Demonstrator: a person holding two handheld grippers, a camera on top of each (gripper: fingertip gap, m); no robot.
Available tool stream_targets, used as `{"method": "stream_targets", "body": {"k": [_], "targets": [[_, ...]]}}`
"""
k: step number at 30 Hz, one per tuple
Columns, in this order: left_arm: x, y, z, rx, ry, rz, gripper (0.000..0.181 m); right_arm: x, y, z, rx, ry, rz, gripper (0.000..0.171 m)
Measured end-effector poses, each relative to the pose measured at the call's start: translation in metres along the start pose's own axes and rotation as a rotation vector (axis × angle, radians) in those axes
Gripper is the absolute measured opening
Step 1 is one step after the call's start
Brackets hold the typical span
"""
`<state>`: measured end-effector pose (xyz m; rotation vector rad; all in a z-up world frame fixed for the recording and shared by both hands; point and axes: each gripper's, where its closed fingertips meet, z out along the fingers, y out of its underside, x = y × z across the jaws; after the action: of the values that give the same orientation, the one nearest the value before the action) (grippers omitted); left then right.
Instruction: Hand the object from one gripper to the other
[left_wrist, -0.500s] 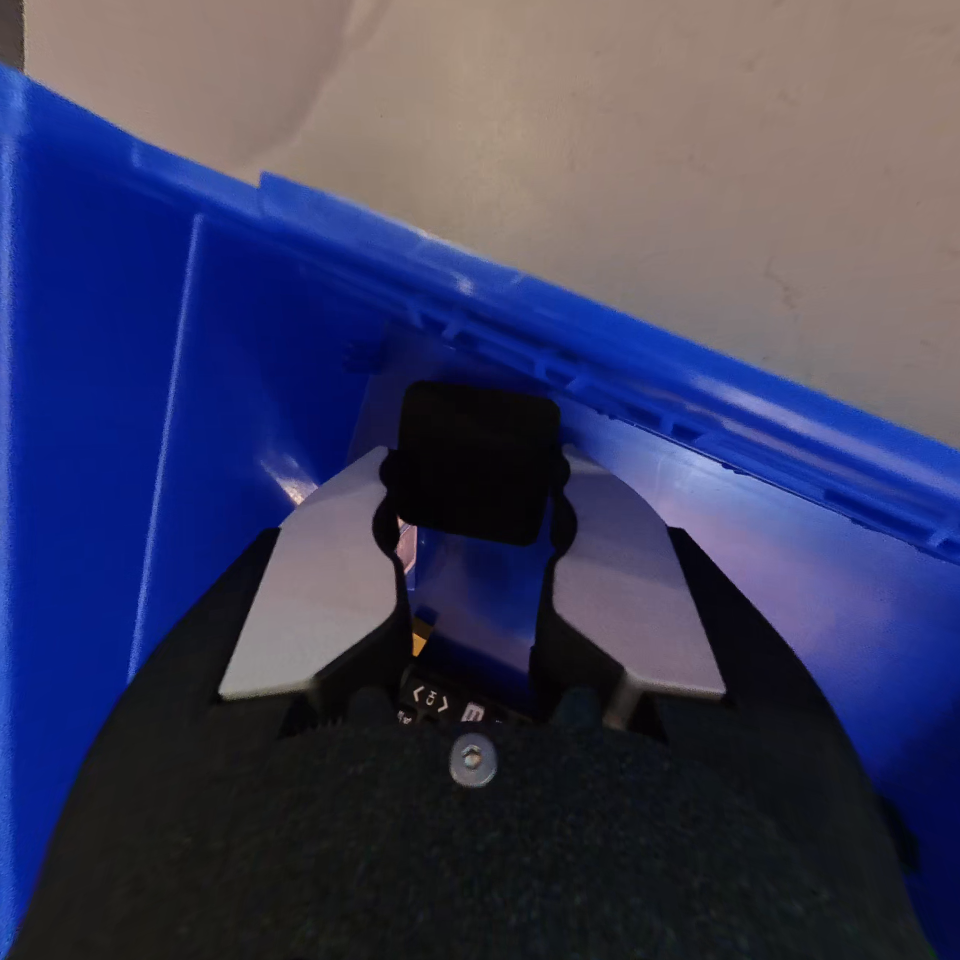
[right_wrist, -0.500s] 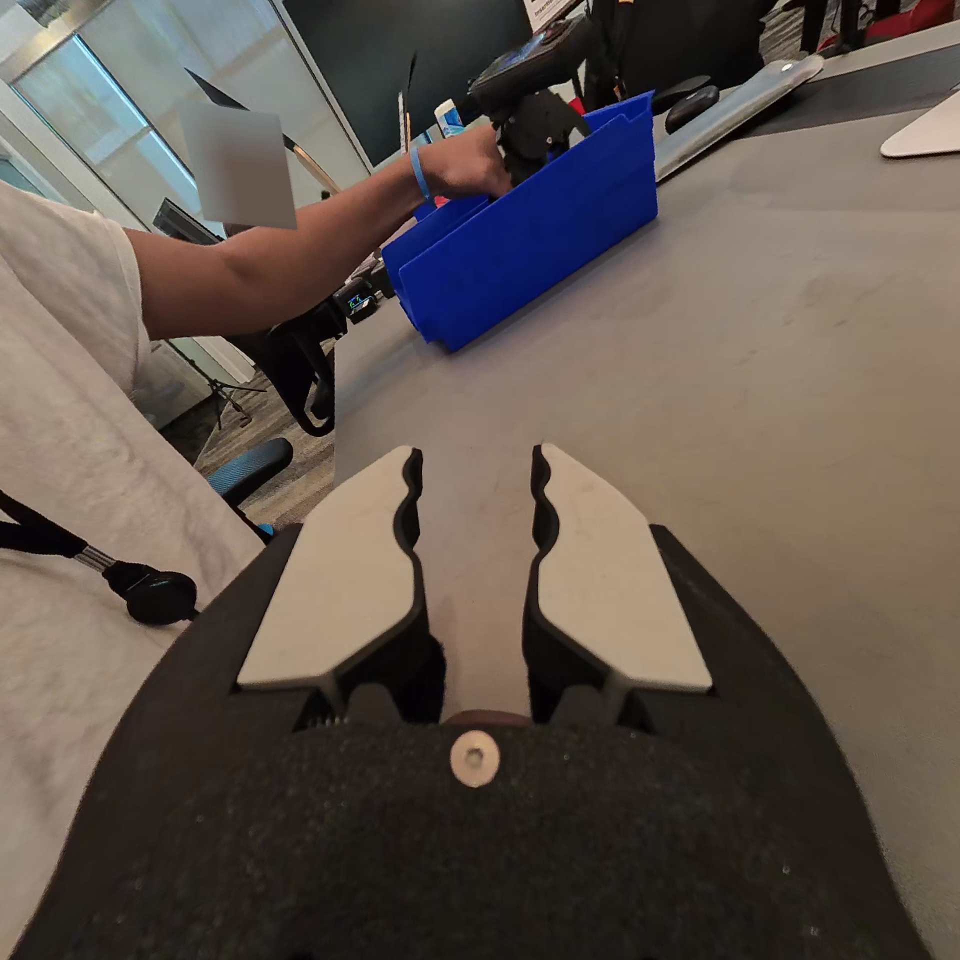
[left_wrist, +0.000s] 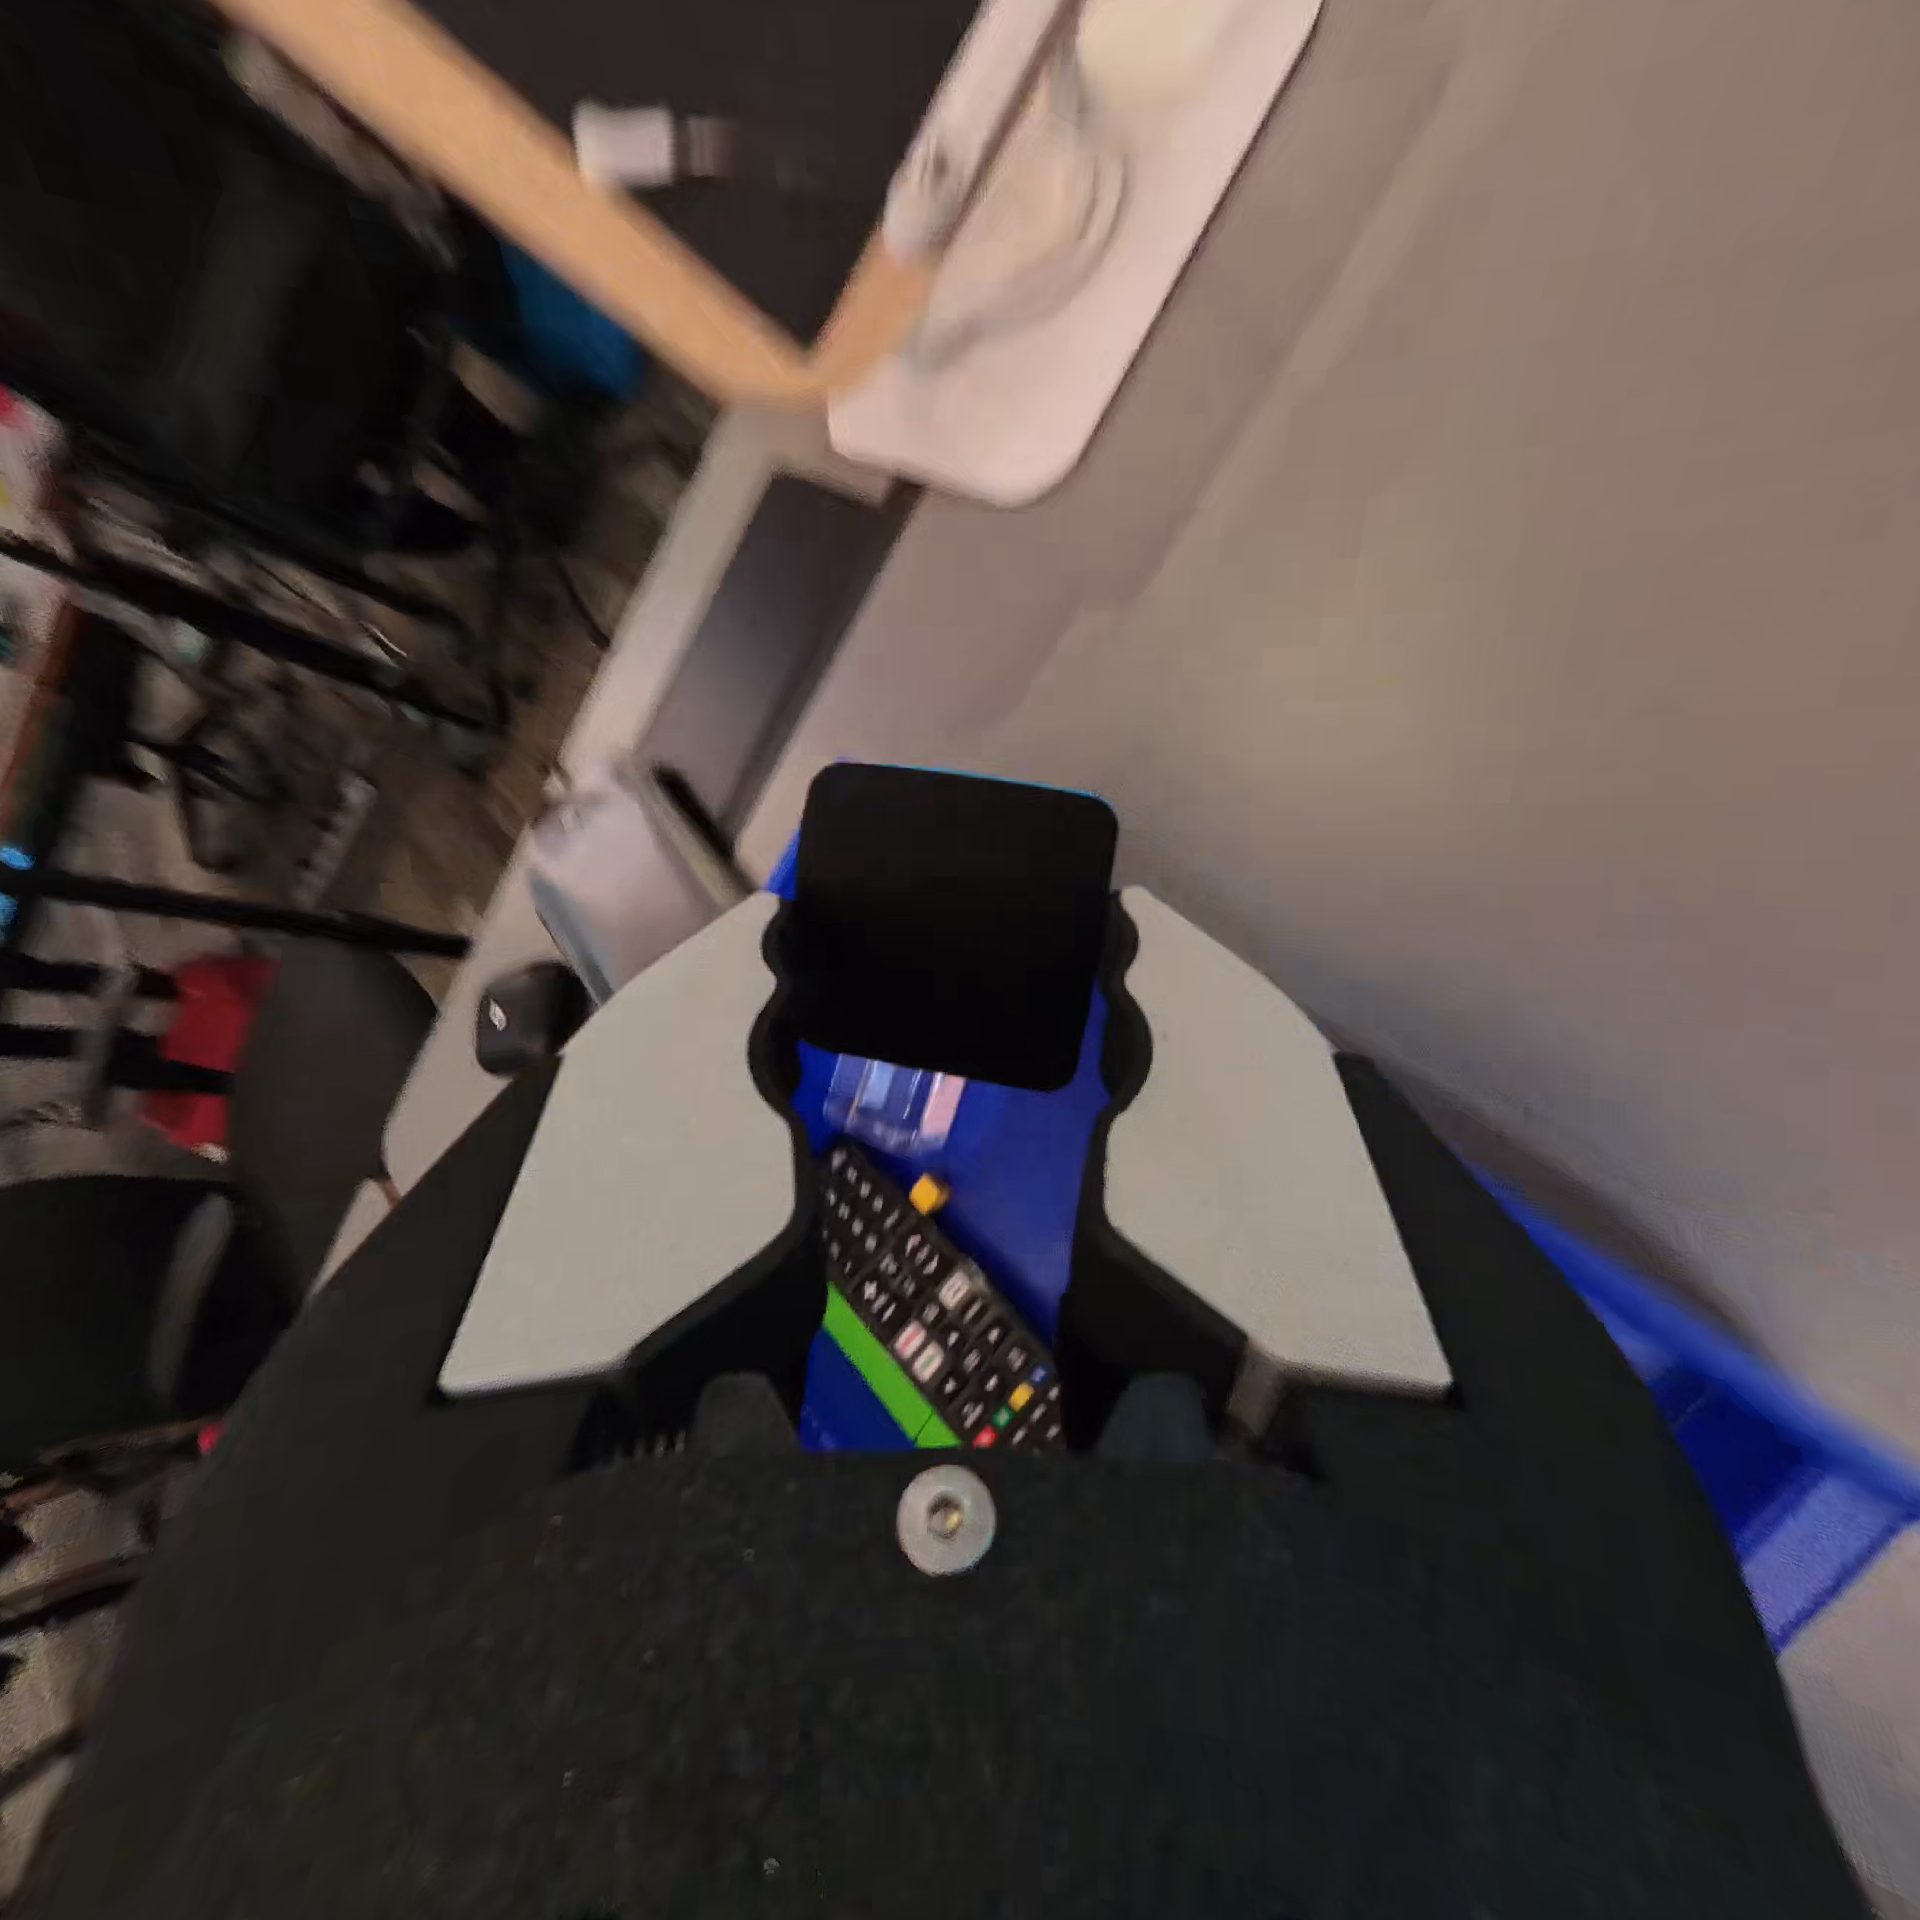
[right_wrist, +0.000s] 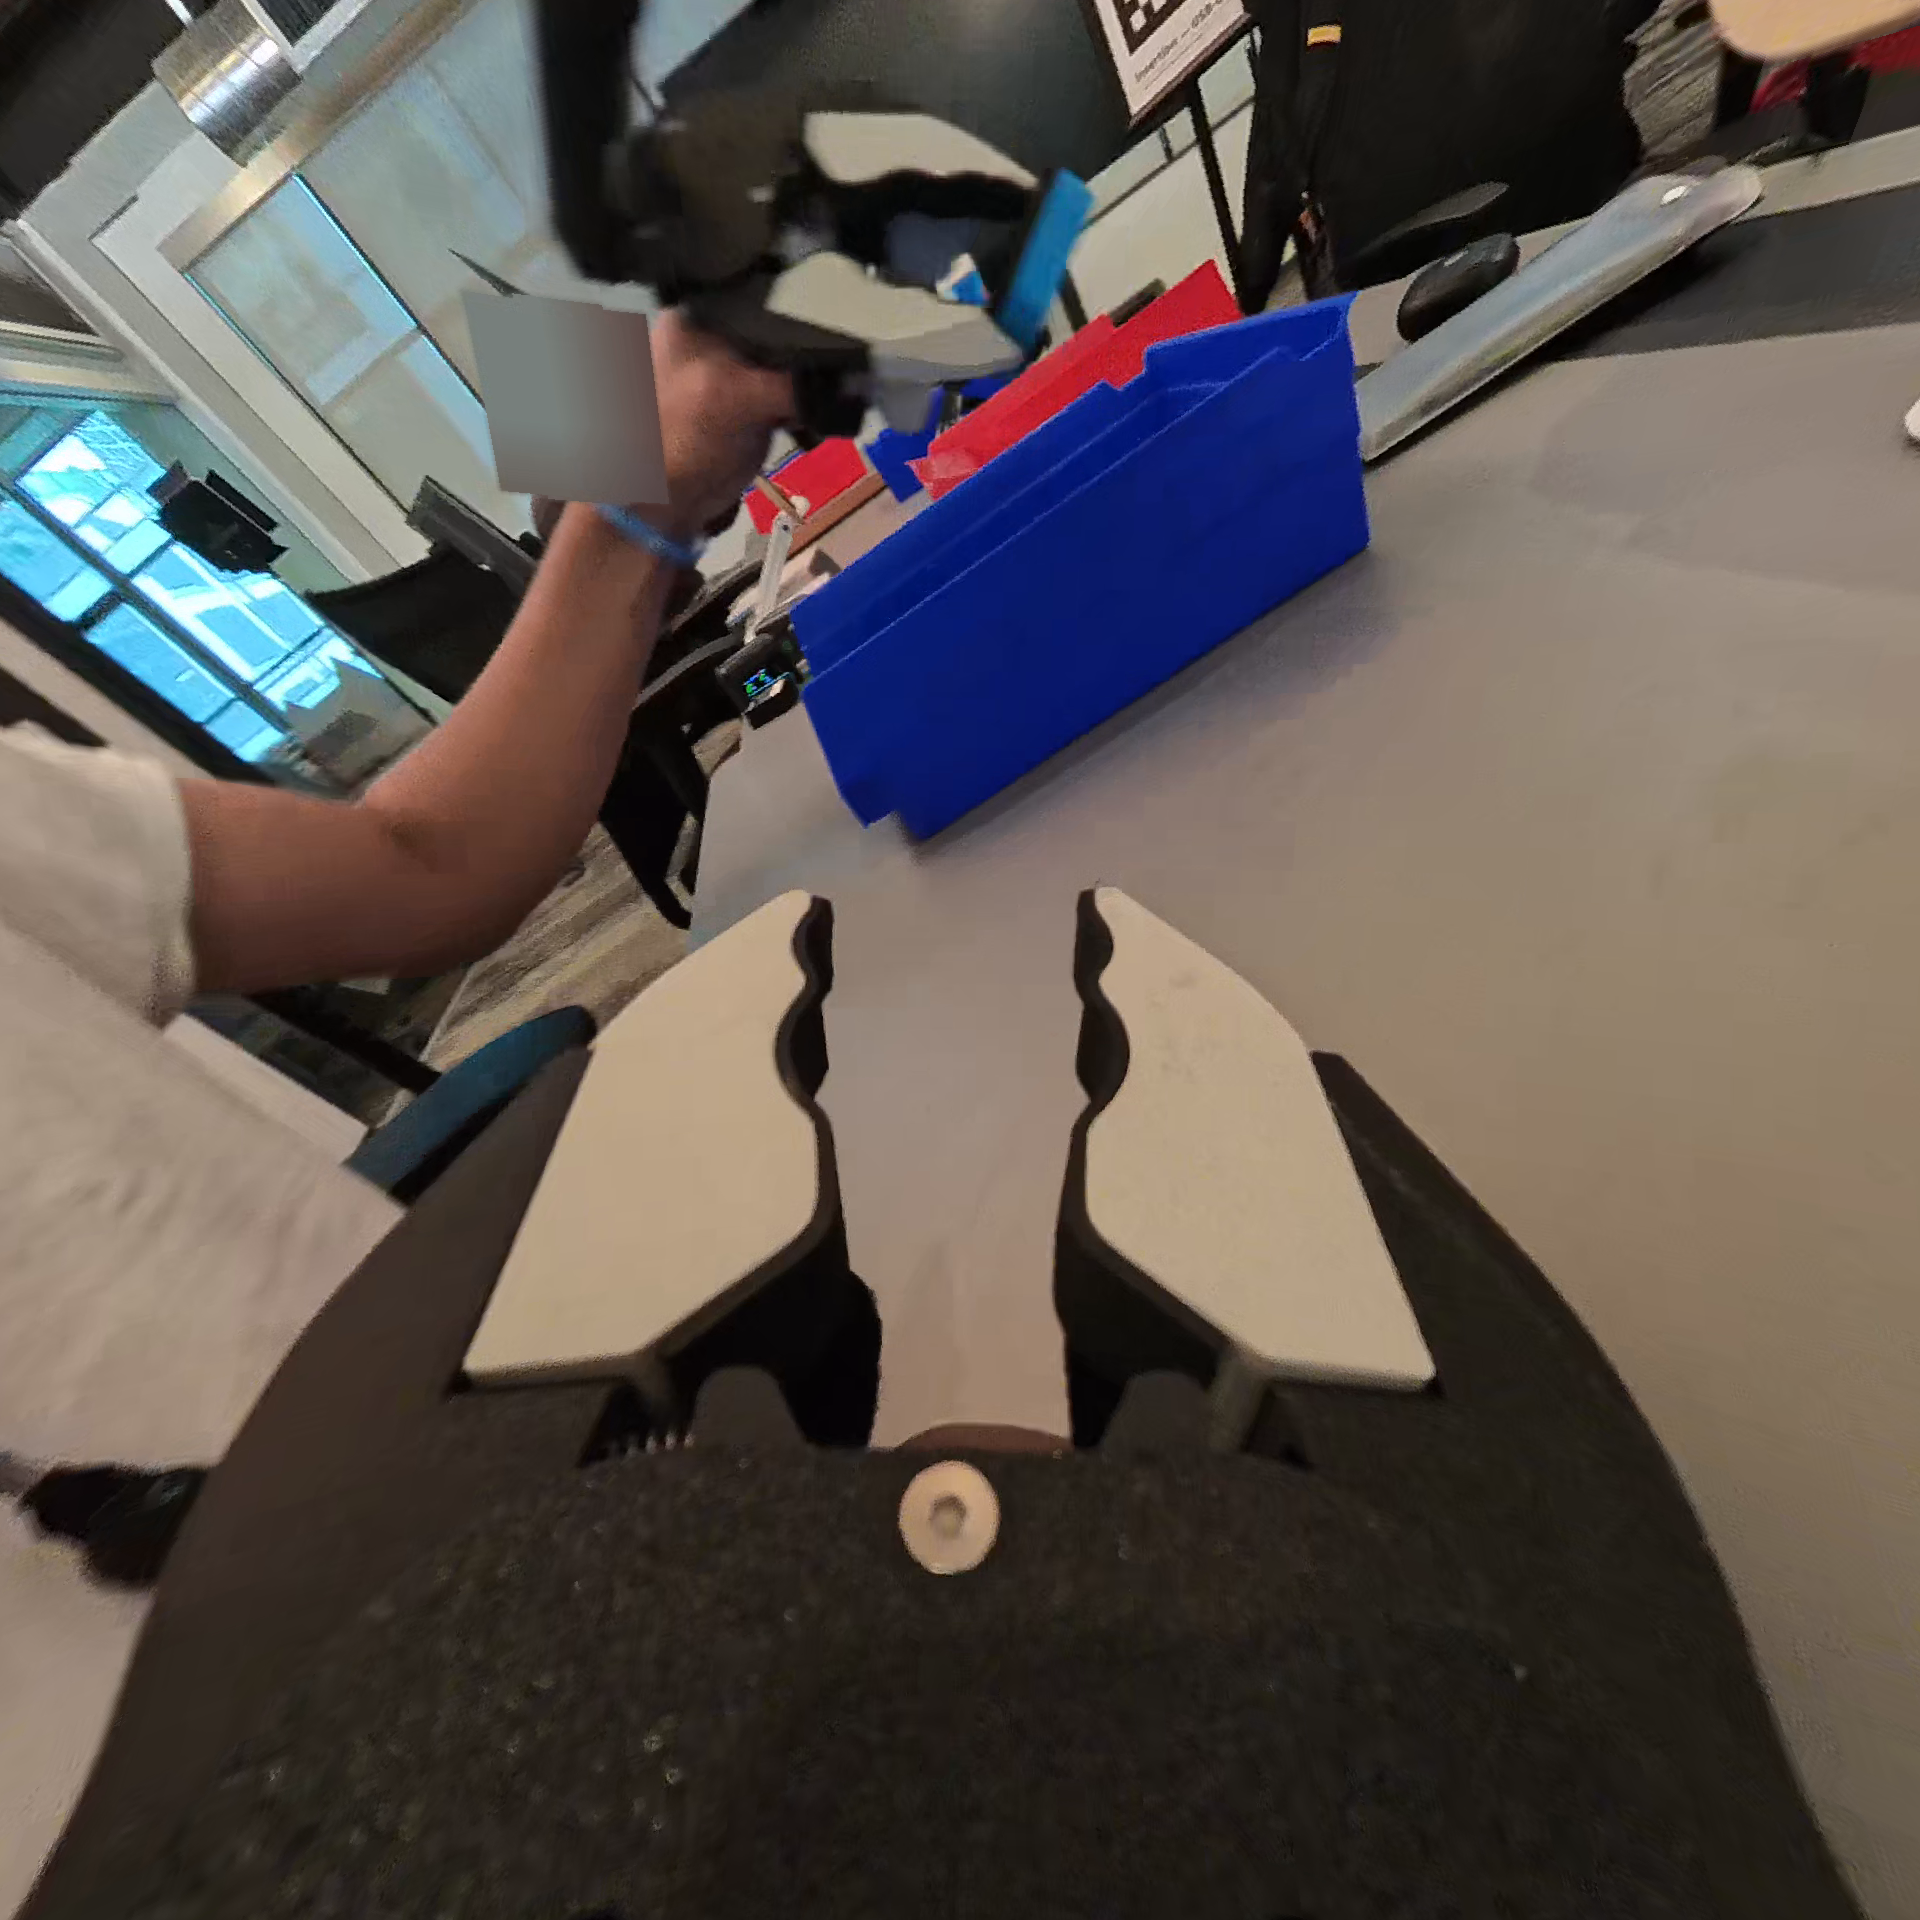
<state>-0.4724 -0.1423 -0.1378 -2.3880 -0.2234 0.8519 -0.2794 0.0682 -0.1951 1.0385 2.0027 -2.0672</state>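
My left gripper (left_wrist: 948, 940) is shut on a flat square object (left_wrist: 951, 904) with rounded corners, which looks black from this side. The object stands up between the fingertips. In the right wrist view the left gripper (right_wrist: 935, 244) is held in the air above the blue bin (right_wrist: 1091, 582), and the object (right_wrist: 1044, 255) shows a blue face. My right gripper (right_wrist: 951, 920) is open and empty, low over the grey table (right_wrist: 1455, 935), well in front of the bin.
Inside the blue bin (left_wrist: 1662, 1382) lie a black remote control (left_wrist: 935, 1309), a green item (left_wrist: 873, 1371) and a small yellow piece (left_wrist: 928, 1193). Red bins (right_wrist: 1070, 364) stand behind it. A mouse (right_wrist: 1455, 275) and a grey pad (right_wrist: 1558, 301) lie far right. The person's arm (right_wrist: 468, 790) reaches in from the left. My hands' fingertips stand some 30 cm from each other. Between my left fingertips and the black remote control (left_wrist: 935, 1309) there is roughly 20 cm.
My left gripper has risen out of the blue bin with the object still in it and now hangs above the bin. The right gripper has barely moved.
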Motion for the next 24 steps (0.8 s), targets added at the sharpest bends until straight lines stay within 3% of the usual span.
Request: {"method": "stream_targets", "body": {"k": [2,6,12,16,17,18,24], "targets": [[0.034,-0.033,-0.018,0.076,-0.075,0.08,0.055,0.002,-0.005,0.014,0.006,0.034,-0.007,0.056],[0.119,-0.071,-0.022,0.056,-0.21,0.346,0.055,-0.01,-0.005,0.028,0.026,0.033,-0.002,0.055],[0.222,-0.111,-0.005,0.086,-0.189,0.594,0.055,-0.027,0.004,0.023,0.04,-0.068,0.104,0.055],[0.247,-0.132,-0.005,0.129,-0.209,0.615,0.055,-0.033,0.006,0.014,0.057,-0.1,0.139,0.044],[0.251,-0.138,-0.007,0.154,-0.209,0.597,0.055,-0.033,0.009,0.013,0.037,-0.097,0.116,0.028],[0.255,-0.142,-0.009,0.164,-0.205,0.57,0.055,-0.034,0.011,0.012,0.014,-0.103,0.091,0.023],[0.262,-0.134,-0.023,0.254,-0.216,0.306,0.056,-0.032,0.019,0.003,-0.065,-0.165,0.191,0.023]]}}
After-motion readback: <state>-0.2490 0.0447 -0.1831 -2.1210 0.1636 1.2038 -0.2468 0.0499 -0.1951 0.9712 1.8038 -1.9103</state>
